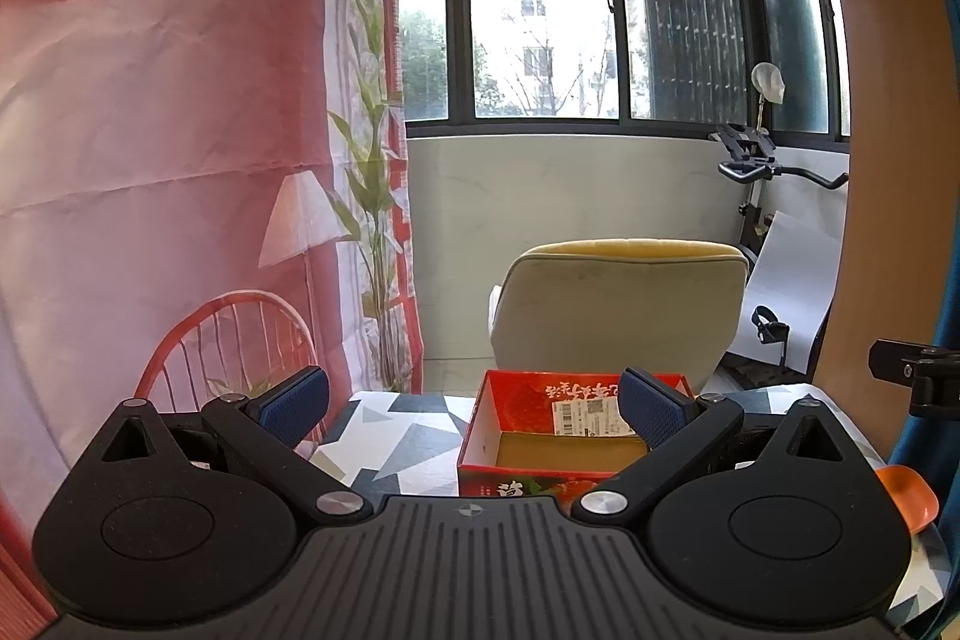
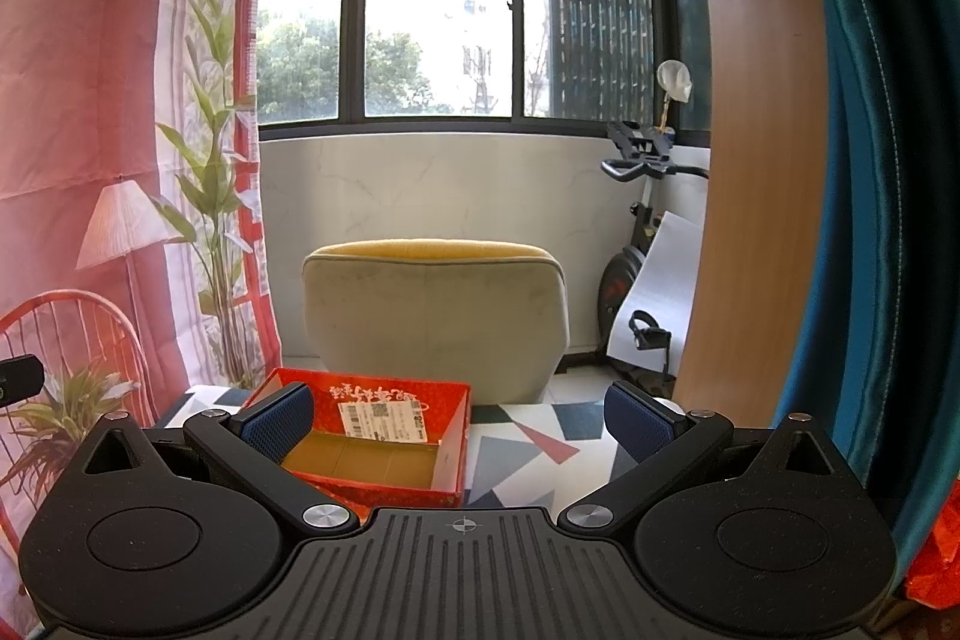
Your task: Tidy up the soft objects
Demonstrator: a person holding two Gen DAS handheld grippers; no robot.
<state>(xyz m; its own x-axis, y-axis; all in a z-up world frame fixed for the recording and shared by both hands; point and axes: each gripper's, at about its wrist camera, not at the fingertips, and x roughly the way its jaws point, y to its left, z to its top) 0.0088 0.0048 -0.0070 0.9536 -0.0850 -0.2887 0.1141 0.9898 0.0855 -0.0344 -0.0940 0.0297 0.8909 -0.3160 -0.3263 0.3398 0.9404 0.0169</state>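
Note:
An open red cardboard box point(image 1: 564, 445) with a bare brown floor and a white shipping label sits on the table with the grey, white and red triangle-pattern cloth point(image 1: 396, 436). My left gripper point(image 1: 474, 409) is open and empty, held above the table just in front of the box. My right gripper point(image 2: 459, 421) is open and empty too, with the box point(image 2: 384, 445) ahead and to its left. An orange soft-looking object point(image 1: 906, 499) lies at the table's right edge, partly hidden. No other soft objects show.
A beige chair point(image 1: 618, 310) stands behind the table. A printed pink backdrop point(image 1: 180, 160) hangs left. A wooden panel point(image 2: 750, 160) and teal curtain point(image 2: 870, 160) stand right. An exercise bike point(image 2: 642, 232) is by the window. Something red-orange point(image 2: 936, 562) shows at lower right.

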